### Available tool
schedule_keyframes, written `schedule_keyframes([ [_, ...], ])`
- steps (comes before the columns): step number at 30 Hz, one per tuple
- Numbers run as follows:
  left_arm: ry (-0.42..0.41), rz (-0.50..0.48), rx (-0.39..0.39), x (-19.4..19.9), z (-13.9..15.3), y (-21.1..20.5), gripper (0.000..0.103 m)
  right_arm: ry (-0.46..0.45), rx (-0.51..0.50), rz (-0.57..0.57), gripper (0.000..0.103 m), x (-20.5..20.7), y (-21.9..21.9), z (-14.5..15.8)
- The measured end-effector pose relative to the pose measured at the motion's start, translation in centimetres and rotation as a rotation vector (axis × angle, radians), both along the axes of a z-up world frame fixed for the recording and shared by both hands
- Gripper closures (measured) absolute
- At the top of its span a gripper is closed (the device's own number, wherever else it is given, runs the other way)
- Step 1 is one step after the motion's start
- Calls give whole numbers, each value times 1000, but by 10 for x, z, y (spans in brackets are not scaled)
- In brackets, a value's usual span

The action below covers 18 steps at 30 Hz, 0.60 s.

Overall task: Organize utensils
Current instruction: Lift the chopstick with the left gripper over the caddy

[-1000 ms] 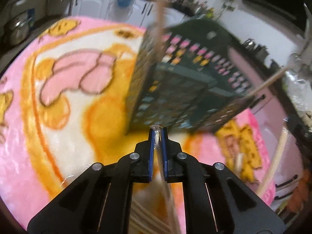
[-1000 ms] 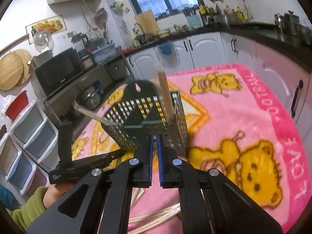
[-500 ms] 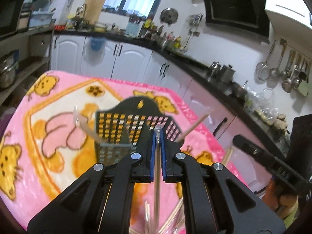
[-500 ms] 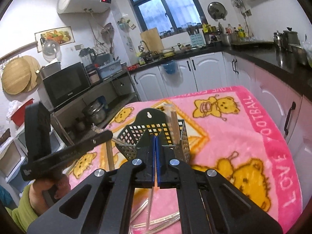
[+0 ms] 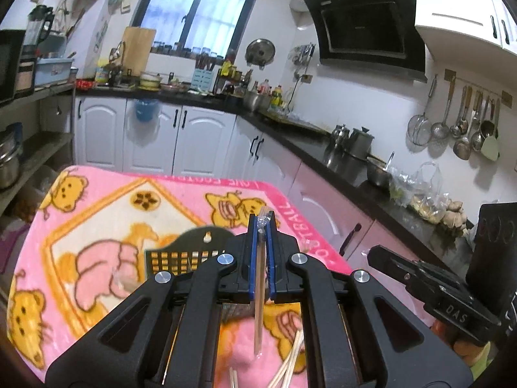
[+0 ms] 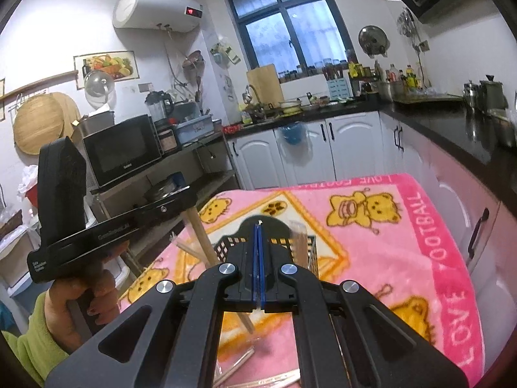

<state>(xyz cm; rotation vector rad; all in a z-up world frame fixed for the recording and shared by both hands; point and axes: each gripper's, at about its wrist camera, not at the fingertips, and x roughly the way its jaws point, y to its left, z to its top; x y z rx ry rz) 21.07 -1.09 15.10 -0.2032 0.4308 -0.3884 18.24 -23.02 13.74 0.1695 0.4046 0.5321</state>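
Chopstick (image 5: pixel 259 294) sat pinched in my left claw (image 5: pixel 262 226); right claw (image 6: pixel 258 236) closed, seemingly on clear wrapper only. I judged tip-down alignment over the caddy (image 6: pixel 284 242) mattered most.

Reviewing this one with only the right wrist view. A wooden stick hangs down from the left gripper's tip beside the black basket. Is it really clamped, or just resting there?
Observer: Clamped. In the left wrist view the left gripper is shut on the chopstick, which runs lengthwise between its blue pads.
Operator: Is it bare wood?
Observer: No. A clear wrapper pokes out past the fingertips.
Operator: Anything on the wall to the right, outside my frame?
Observer: Ladles and strainers hang in a row there.
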Motion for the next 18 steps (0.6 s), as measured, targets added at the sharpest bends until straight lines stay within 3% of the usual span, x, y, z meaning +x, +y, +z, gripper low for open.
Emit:
schedule_keyframes([
  [18, -136, 75, 10, 18, 53, 14, 101, -166, 6, 42, 102, 17, 35, 67],
])
